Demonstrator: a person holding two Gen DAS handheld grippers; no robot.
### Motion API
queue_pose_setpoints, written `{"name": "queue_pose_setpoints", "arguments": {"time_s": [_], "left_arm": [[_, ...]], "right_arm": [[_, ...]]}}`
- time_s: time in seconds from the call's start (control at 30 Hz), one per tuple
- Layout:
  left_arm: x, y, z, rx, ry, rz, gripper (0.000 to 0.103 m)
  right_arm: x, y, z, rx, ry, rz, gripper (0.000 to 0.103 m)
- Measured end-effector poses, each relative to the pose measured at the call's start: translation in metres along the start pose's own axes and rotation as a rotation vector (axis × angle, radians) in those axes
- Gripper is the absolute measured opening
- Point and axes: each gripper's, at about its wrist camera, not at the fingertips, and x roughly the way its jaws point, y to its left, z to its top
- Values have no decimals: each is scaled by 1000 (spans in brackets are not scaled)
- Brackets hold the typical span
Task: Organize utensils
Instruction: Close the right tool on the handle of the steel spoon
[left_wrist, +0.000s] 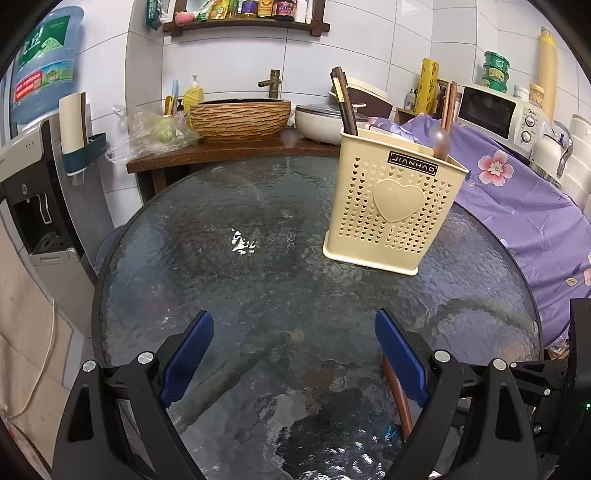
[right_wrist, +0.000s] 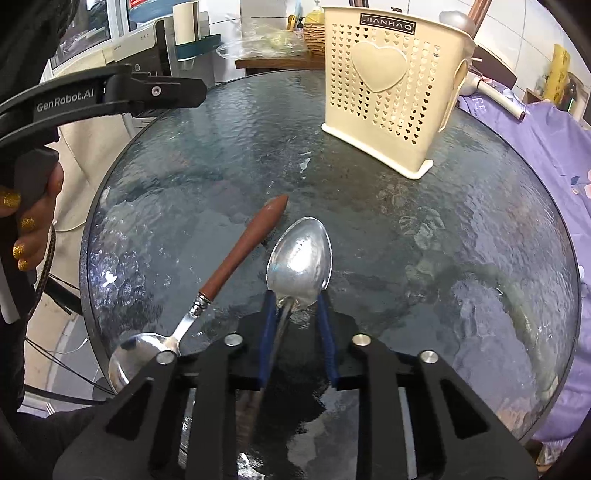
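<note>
A cream perforated utensil holder (left_wrist: 391, 206) (right_wrist: 391, 92) stands upright on the far right of the round glass table (left_wrist: 221, 206) (right_wrist: 424, 236), with chopsticks (left_wrist: 345, 103) and a spoon in it. My right gripper (right_wrist: 295, 299) is shut on the neck of a metal spoon (right_wrist: 301, 258), whose bowl points ahead just over the glass. A second spoon with a brown handle (right_wrist: 243, 251) (left_wrist: 397, 395) lies flat on the table to its left. My left gripper (left_wrist: 293, 321) is open and empty above the table's near edge, beside that brown handle.
A purple flowered cloth (left_wrist: 517, 206) covers the surface right of the table. Behind it are a wooden counter with a basin (left_wrist: 240, 118), a pot and a microwave (left_wrist: 495, 110). A water dispenser (left_wrist: 33, 192) stands at left. A person's hand (right_wrist: 33, 221) holds the left gripper.
</note>
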Motion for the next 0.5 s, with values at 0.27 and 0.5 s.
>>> {"name": "queue_pose_setpoints", "arguments": {"time_s": [0.27,0.5], "left_arm": [[2,-16,-7,36,33,-31,87],[5,-47,-24,129,84,-77,86]], "right_arm": [[-3,-25,-5,34,5,-32,18],[-5,-43,-10,71,-3,-33,20]]}}
